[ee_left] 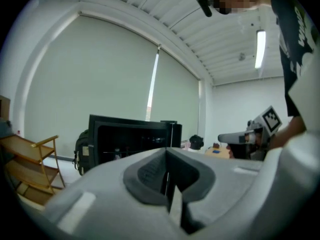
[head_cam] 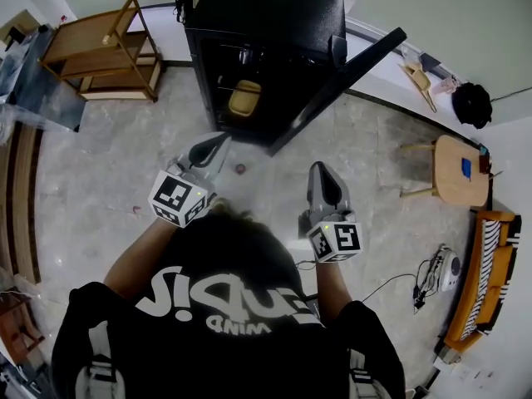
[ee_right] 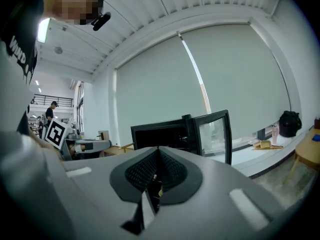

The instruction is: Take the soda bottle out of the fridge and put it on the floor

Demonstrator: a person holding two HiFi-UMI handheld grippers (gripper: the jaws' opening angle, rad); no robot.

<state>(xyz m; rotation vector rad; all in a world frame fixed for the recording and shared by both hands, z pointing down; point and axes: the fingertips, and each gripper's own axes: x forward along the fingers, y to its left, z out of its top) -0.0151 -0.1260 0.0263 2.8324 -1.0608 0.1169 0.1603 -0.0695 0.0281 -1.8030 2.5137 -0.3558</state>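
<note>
head view looks down on a person in a black shirt [head_cam: 224,306] with white lettering. the person stands on a pale grey stone-tile floor [head_cam: 108,181] and faces a black box-shaped fridge [head_cam: 266,15]. its glass-paned door [head_cam: 353,69] is swung open to the right.

the grey two-jaw left gripper [head_cam: 214,146] and the matching right gripper [head_cam: 321,173] are held side by side in front of the person. both point toward the open fridge and neither touches it.

left gripper view shows that gripper's dark ribbed pads [ee_left: 150,174] pressed together, with nothing between them. right gripper view shows the right gripper's pads [ee_right: 172,171] meeting at the tips too, and it is likewise empty.

inside the fridge a tan-yellow item [head_cam: 243,98] sits on the lower shelf, and dim shapes stand on the shelf above. which of these is the soda bottle i cannot tell.

a slanted wooden rack [head_cam: 104,48] stands to the left of the fridge, and a round wooden table [head_cam: 461,170] stands well off to the right.
</note>
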